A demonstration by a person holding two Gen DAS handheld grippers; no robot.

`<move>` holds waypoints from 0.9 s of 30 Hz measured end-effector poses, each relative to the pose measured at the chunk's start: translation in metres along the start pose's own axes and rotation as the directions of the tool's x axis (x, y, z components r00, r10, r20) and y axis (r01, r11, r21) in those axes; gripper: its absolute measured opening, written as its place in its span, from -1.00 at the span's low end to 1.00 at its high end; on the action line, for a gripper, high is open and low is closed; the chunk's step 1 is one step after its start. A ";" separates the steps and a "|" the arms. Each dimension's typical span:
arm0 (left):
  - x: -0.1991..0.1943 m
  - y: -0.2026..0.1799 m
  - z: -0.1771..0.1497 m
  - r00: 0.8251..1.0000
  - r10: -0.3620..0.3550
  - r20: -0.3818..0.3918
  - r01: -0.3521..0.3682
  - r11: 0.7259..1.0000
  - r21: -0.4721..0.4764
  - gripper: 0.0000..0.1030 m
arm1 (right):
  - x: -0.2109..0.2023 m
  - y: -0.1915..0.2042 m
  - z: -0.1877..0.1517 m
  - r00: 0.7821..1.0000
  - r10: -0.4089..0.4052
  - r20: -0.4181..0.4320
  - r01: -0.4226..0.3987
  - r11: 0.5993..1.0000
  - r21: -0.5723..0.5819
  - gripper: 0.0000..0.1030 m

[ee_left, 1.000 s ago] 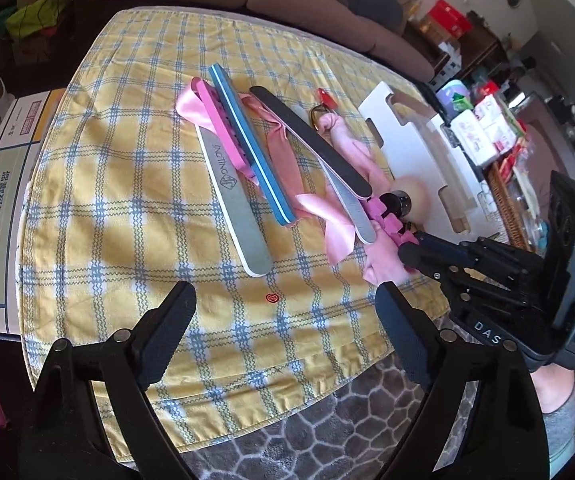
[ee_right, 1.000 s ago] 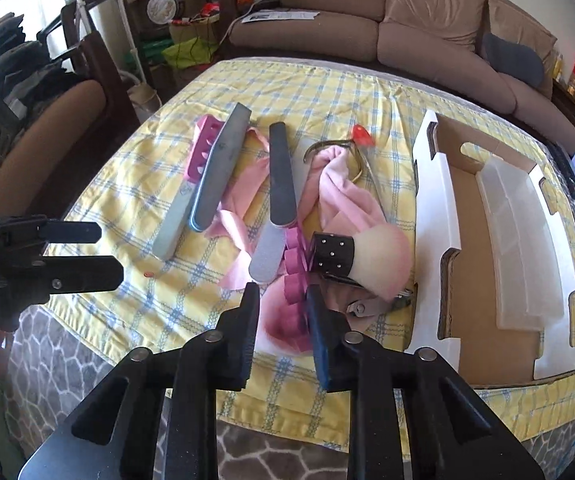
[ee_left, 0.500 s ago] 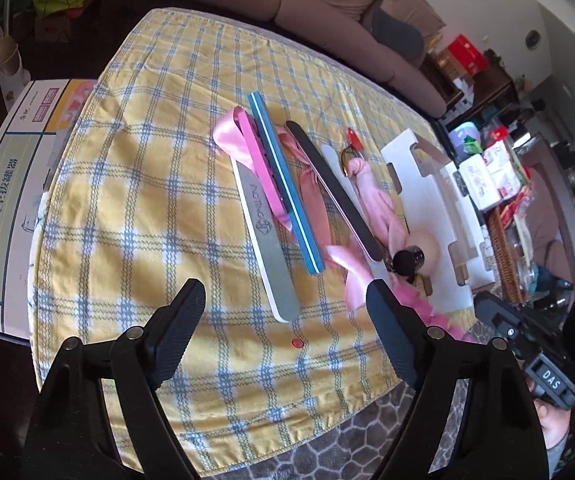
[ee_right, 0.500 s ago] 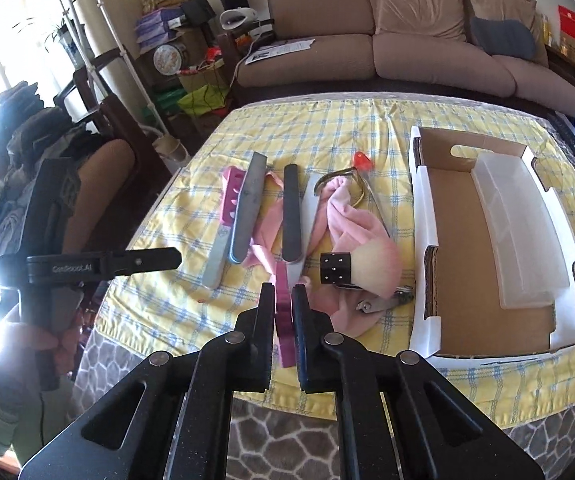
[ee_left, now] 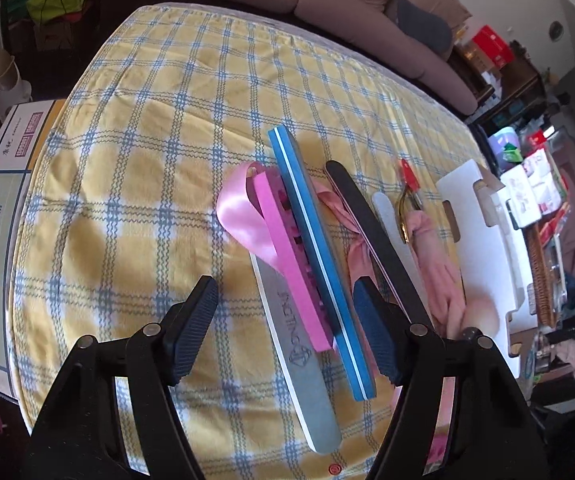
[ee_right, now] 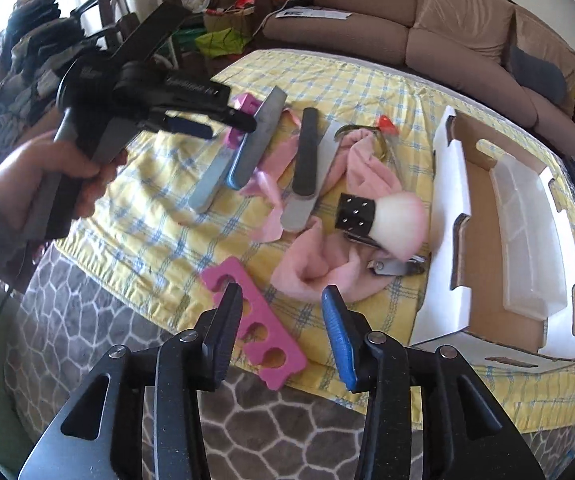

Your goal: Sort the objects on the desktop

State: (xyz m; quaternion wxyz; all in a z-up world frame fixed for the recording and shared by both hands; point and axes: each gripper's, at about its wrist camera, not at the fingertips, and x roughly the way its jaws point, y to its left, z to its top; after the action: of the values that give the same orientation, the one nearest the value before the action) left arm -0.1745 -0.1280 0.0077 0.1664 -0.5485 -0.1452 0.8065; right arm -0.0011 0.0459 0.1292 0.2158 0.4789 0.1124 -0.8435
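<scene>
Left wrist view: the left tongs [ee_left: 283,320] hang over the surface [ee_left: 135,168], which wears a yellow and blue checked cloth, with their jaws apart and just now narrowing. Under and between them lie a grey nail file [ee_left: 301,364], a pink foam strip [ee_left: 291,260] resting on it, and a blue buffer block [ee_left: 319,264] leaning along the strip; no pad presses on any of them, though the right-hand pad sits just beside the blue block. A pink ribbon [ee_left: 243,216] loops out from under the strip. Further toward the right edge lie a black file [ee_left: 375,236], a pale file [ee_left: 391,224], a pink cloth [ee_left: 439,264] and a white cardboard box [ee_left: 479,240].

Right wrist view: the right tongs [ee_right: 283,320] have just been opening and their jaws stand apart over the near edge of the surface. A pink toe separator [ee_right: 253,324] lies flat on the cloth between and below them, partly overhanging that edge, with neither pad gripping it. Beyond it sit the pink cloth [ee_right: 319,264], a fluffy brush with a black studded handle [ee_right: 379,216], and nail clippers [ee_right: 395,266]. The box [ee_right: 451,208] stands open by the right edge with a clear tray [ee_right: 527,232] inside. A hand [ee_right: 47,184] holds the left tongs [ee_right: 227,120] above the files near the far left corner.
</scene>
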 end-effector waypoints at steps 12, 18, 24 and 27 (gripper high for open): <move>0.006 0.001 0.007 1.000 -0.026 0.008 0.026 0.999 -0.030 -0.12 | 0.028 -0.008 -0.005 0.997 0.063 -0.036 -0.064 0.998 -0.001 -0.07; 0.004 0.002 0.007 0.999 -0.051 0.015 0.052 0.998 -0.041 -0.28 | 0.025 0.003 -0.006 0.993 0.107 -0.056 -0.109 0.993 -0.035 -0.07; -0.008 0.006 0.010 0.994 -0.107 0.024 0.108 0.991 -0.074 -0.55 | 0.037 0.008 -0.001 0.993 0.078 -0.088 -0.084 0.994 -0.063 -0.24; -0.015 0.008 0.011 0.993 -0.114 0.035 0.117 0.990 -0.082 -0.69 | 0.030 0.010 0.004 0.993 0.103 -0.062 -0.106 0.993 -0.046 -0.36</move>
State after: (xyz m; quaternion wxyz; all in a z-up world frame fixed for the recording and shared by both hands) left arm -0.1808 -0.1424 0.0213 0.1875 -0.5335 -0.2127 0.7968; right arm -0.0128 0.0277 0.1062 0.2680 0.5037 0.1142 -0.8133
